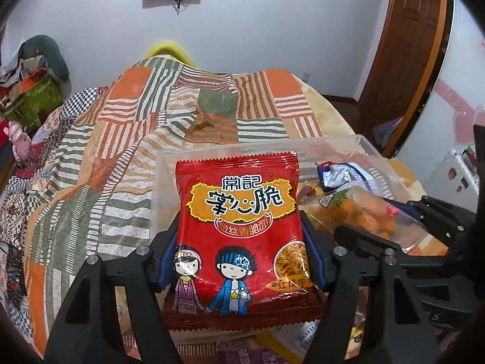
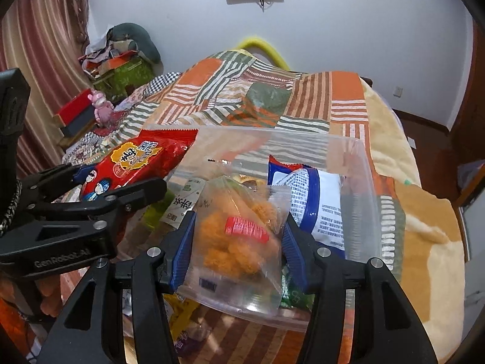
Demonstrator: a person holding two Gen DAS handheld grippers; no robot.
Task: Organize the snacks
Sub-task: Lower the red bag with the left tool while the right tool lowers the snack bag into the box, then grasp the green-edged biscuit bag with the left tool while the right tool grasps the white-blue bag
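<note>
My left gripper [image 1: 239, 248] is shut on a red crispy-noodle snack packet [image 1: 242, 227] with two cartoon children on it, held upright just before the near wall of a clear plastic bin [image 1: 257, 147]. The packet [image 2: 142, 160] and left gripper [image 2: 121, 182] also show at the left of the right wrist view. My right gripper [image 2: 238, 242] is shut on a clear bag of orange fried snacks [image 2: 239, 236], held over the bin [image 2: 357, 157]. The bag also shows in the left wrist view [image 1: 360, 212]. A blue-and-white packet [image 2: 312, 200] lies inside the bin.
The bin sits on a bed with an orange, green and white striped quilt [image 1: 121, 139]. More snack packets, one green [image 2: 157, 209] and one yellow [image 2: 182, 312], lie near the bin. A wooden door [image 1: 406, 60] is at the right; cluttered boxes [image 2: 118, 69] stand at the left.
</note>
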